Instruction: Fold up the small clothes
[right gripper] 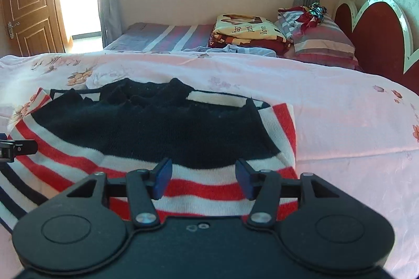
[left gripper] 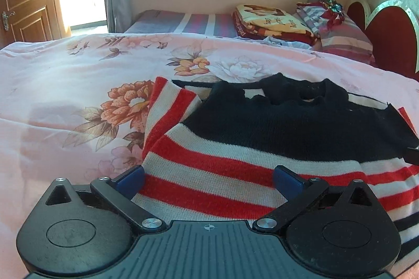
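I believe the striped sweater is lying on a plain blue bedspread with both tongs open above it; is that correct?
Not quite: the bedspread is pink with a flower print, not plain blue, as the left wrist view shows. The rest holds: the striped sweater lies on it, and both the left tongs and the right tongs are open above it.

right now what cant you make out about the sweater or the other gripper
- Sweater near hem: both views, covered by each gripper body.
- Sweater underside and back layer: hidden beneath its black top.
- Left gripper in the right wrist view: cut off by the left edge, jaws unseen.
- Blanket lettering: too small.
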`<control>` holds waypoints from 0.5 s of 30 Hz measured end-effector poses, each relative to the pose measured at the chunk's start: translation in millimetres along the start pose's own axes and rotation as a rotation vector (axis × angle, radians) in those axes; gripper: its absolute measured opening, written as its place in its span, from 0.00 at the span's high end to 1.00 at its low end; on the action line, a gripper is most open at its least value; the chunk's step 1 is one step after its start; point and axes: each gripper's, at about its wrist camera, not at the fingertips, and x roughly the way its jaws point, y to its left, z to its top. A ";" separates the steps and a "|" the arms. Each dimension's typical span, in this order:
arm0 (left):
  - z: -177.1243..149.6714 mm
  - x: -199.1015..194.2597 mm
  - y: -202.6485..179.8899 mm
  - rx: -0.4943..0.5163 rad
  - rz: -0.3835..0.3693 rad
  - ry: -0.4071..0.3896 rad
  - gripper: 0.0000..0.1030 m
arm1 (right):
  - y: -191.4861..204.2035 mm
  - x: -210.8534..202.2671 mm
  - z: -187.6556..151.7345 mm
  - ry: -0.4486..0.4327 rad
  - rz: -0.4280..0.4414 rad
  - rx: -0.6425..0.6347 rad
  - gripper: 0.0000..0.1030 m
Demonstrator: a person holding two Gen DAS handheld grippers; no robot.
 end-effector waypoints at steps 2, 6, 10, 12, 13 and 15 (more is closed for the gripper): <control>5.2 8.2 -3.1 0.020 0.011 -0.003 0.00 | -2.0 9.2 6.2 0.008 -0.003 0.012 0.48; 6.8 27.3 5.0 -0.030 -0.006 0.039 0.00 | -10.5 24.2 10.4 0.010 -0.017 0.043 0.47; 6.0 31.8 8.5 -0.045 -0.021 0.045 0.00 | -17.3 41.3 -0.4 0.051 -0.026 0.012 0.44; 4.5 32.6 8.7 -0.044 -0.023 0.040 0.00 | -18.5 40.8 -0.5 0.052 -0.020 0.017 0.44; 4.2 33.0 8.6 -0.046 -0.024 0.038 0.00 | -18.7 40.4 -1.1 0.049 -0.020 0.021 0.44; 3.9 32.8 9.8 -0.045 -0.027 0.035 0.00 | -17.8 39.5 -5.0 0.034 -0.023 0.022 0.44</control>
